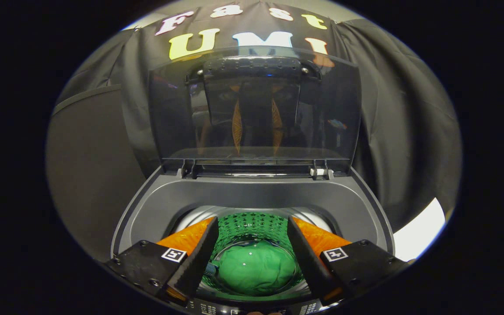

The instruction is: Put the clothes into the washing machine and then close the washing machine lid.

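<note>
A top-loading washing machine (252, 194) with a grey rim stands right below me. Its dark see-through lid (254, 105) is raised upright at the back, hinged behind the drum opening. A green garment (256, 267) lies bunched at the bottom of the perforated metal drum (252, 225). My gripper (252, 229) hovers over the drum mouth, open, with nothing between its fingers; the garment shows far below in the gap between them.
Black cloth walls close in behind the machine and on both sides. A white hinge piece (320, 172) sits at the lid's right base. The control panel edge (252, 308) runs along the machine's near side, under the fingers. A bright white patch (420, 232) shows beyond the machine's right side.
</note>
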